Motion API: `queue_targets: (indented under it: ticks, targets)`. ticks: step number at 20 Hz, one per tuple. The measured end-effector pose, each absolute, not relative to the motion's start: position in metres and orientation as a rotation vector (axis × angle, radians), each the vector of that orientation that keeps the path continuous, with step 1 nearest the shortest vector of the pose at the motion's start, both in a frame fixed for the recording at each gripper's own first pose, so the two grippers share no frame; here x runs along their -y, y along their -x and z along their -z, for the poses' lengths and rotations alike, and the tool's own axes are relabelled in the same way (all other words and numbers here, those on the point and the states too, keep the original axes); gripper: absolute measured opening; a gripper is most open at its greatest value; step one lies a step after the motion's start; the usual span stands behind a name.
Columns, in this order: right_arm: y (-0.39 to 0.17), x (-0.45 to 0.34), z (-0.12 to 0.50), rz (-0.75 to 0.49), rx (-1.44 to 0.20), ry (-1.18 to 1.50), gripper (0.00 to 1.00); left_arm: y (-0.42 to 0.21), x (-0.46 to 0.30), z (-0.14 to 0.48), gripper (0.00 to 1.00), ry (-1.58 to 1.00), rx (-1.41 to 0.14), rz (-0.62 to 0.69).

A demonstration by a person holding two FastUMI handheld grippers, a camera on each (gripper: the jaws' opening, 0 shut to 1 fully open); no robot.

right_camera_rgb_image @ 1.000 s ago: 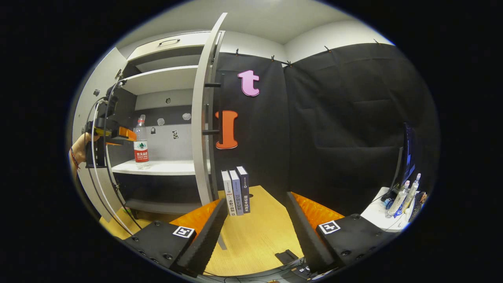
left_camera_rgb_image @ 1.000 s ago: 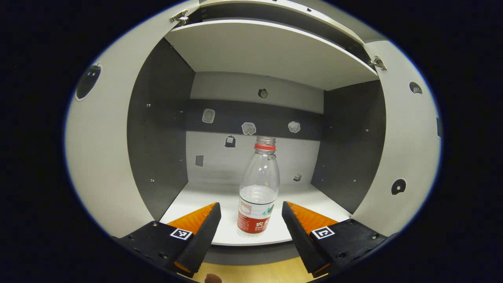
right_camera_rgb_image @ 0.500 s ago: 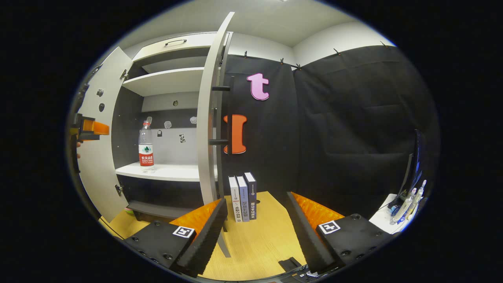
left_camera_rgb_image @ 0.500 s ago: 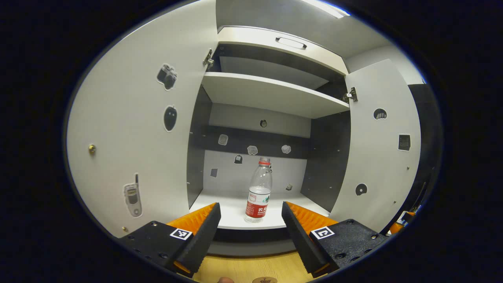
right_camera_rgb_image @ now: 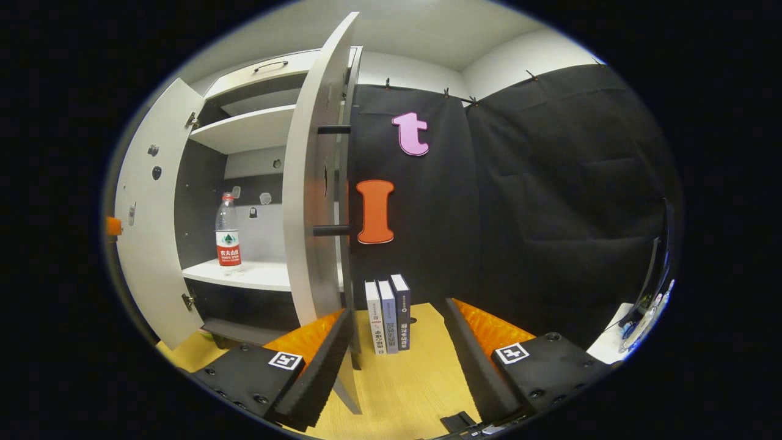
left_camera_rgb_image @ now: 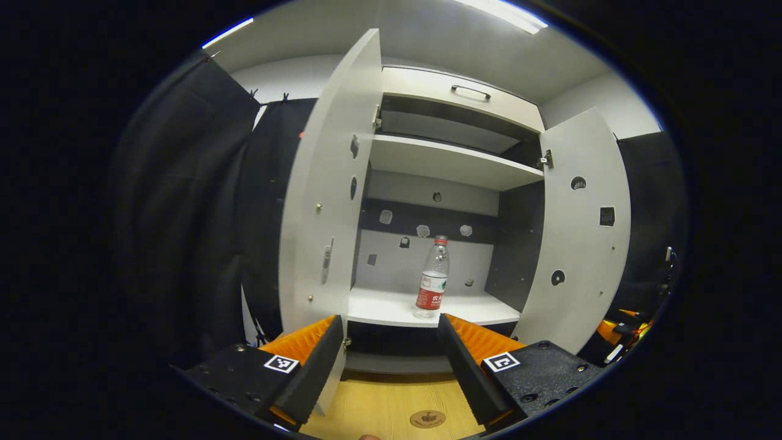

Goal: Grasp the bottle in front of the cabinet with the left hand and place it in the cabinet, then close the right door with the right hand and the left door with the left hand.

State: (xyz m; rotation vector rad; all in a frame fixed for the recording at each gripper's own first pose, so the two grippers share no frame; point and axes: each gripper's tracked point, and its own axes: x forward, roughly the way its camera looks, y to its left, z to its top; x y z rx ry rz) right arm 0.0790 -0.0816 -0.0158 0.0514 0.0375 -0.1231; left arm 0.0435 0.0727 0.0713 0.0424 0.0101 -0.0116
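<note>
Nearest us, the left hand-held gripper (left_camera_rgb_image: 389, 354) is released, holding nothing; so is the right hand-held gripper (right_camera_rgb_image: 397, 351), above the wooden worktop (right_camera_rgb_image: 403, 385); beyond, the bottle (left_camera_rgb_image: 432, 278) stands upright on the cabinet's lower shelf (left_camera_rgb_image: 391, 308); both doors (left_camera_rgb_image: 327, 201) hang open; the right door (right_camera_rgb_image: 311, 183) hides part of the shelf.
</note>
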Motion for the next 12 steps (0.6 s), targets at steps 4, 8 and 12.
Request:
queue_targets:
  ticks: [4,8,12]
  targets:
    - [-0.079,0.075,0.018,0.137,-0.043,-0.057,0.97,-0.013,-0.096,-0.07,0.95,-0.04,0.001,-0.056]
    - [-0.085,0.069,0.014,0.127,-0.044,0.008,0.97,0.006,-0.106,-0.074,0.95,-0.013,0.021,-0.071]
    - [-0.08,0.051,0.011,0.114,-0.033,-0.008,0.97,0.008,-0.094,-0.075,0.95,0.004,0.032,-0.026]
